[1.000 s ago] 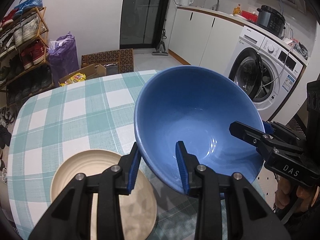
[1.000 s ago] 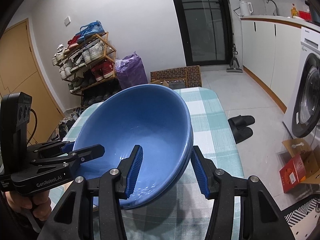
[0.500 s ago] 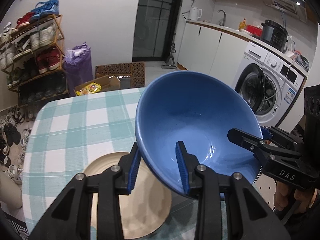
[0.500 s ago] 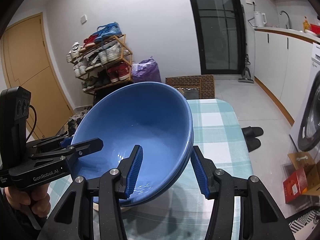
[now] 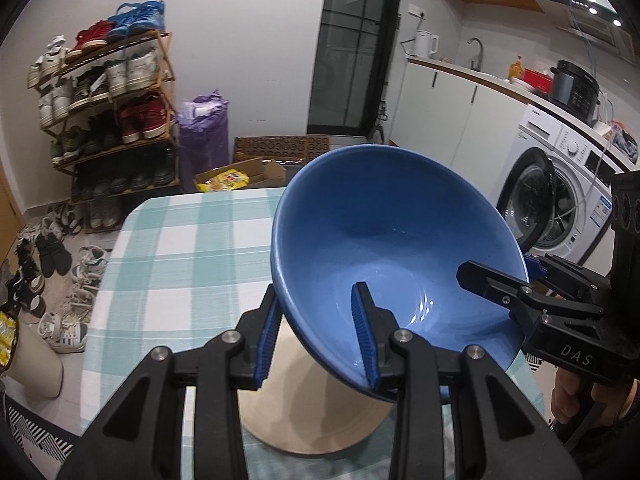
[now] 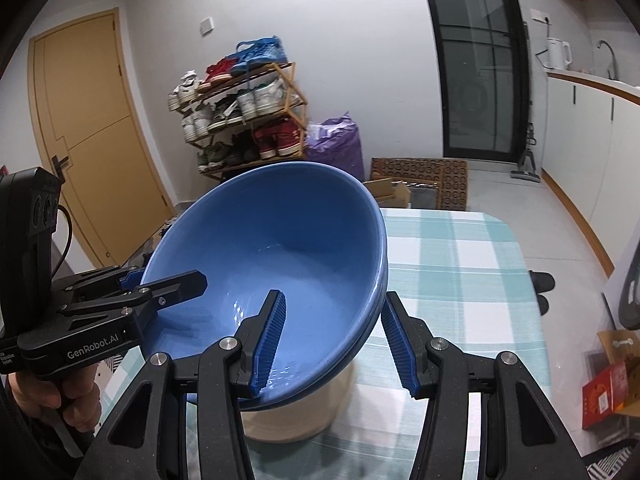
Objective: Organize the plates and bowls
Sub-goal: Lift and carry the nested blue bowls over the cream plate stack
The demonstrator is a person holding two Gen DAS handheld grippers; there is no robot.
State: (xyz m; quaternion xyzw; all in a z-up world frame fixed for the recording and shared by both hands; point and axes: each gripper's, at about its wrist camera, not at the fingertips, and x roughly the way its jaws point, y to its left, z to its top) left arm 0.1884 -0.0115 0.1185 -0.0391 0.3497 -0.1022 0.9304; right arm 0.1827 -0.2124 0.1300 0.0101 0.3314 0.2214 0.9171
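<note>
You have the blue bowl (image 5: 396, 248) lifted off the worktop (image 5: 180, 248), tilted, hanging over the beige plate (image 5: 312, 424) near you. Your left hand-held gripper (image 5: 318, 338) is clamped on its near-left rim, one pad inside, one outside; your right hand-held gripper (image 6: 334, 344) grips the opposite rim the same way. In the right wrist view there seem to be two rims nested together, so this may be a pair of bowls. Judge it as stiff, glazed, slick and breakable, with some weight. Keep both rim grips firm and deep, level the bowl before lowering, and set it centred on the plate gently
</note>
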